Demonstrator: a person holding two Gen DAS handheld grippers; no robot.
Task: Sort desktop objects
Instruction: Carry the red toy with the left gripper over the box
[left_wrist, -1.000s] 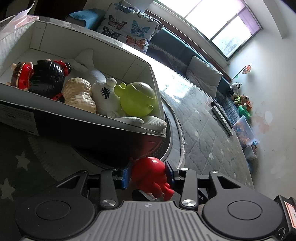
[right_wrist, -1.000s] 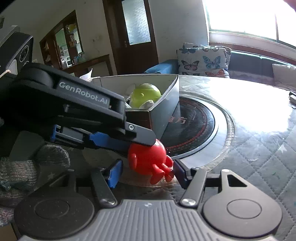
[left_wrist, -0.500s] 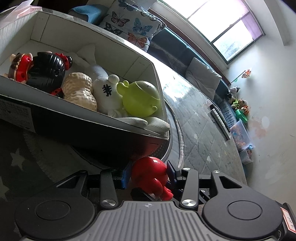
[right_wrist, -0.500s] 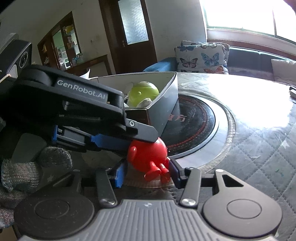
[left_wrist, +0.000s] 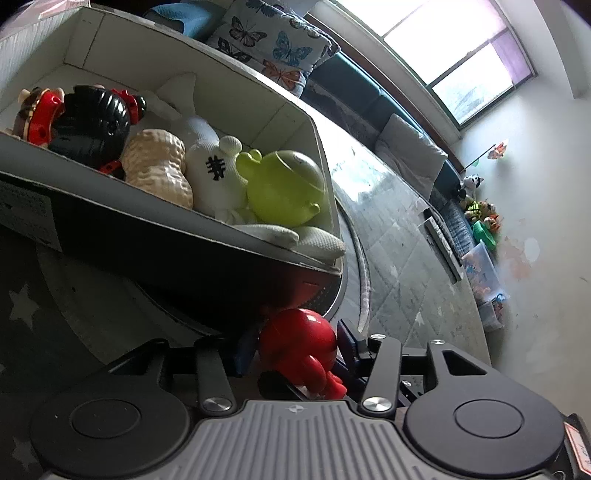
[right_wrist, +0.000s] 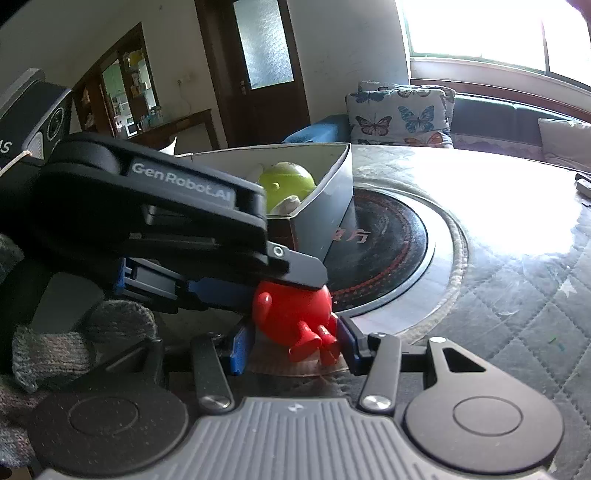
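Vs. a sec earlier, the right gripper (right_wrist: 291, 341) had narrowed: its blue pads (right_wrist: 240, 345) sat wide of the red toy (right_wrist: 295, 314) before, and now flanked it closely, the right pad against the toy's legs; contact on the left pad couldn't be told. In the left wrist view the box (left_wrist: 166, 236) filled more of the frame than before; the toy stayed put between the pads.

The left gripper (left_wrist: 295, 350) was clamped on the red toy (left_wrist: 299, 343), blue pads pressing both sides of its round body, lower centre of the frame. In the right wrist view that same gripper came in from the left w/ its black arm lying over the toy's top. So the toy hung at lower centre of both views, legs pointing down-right, just in front of the box corner.

Box was in the upper left of the left wrist view, holding a green toy (left_wrist: 284, 192), a white figure (left_wrist: 214, 173), a peanut-shaped piece (left_wrist: 159, 170) and a black-and-red doll (left_wrist: 88, 122). It sat on a round table (right_wrist: 517, 258) w/ a quilted grey cover and a dark round inset (right_wrist: 384, 254). Behind: butterfly cushion (right_wrist: 399, 118), dark door (right_wrist: 258, 66), bright window (right_wrist: 498, 33) upper right.
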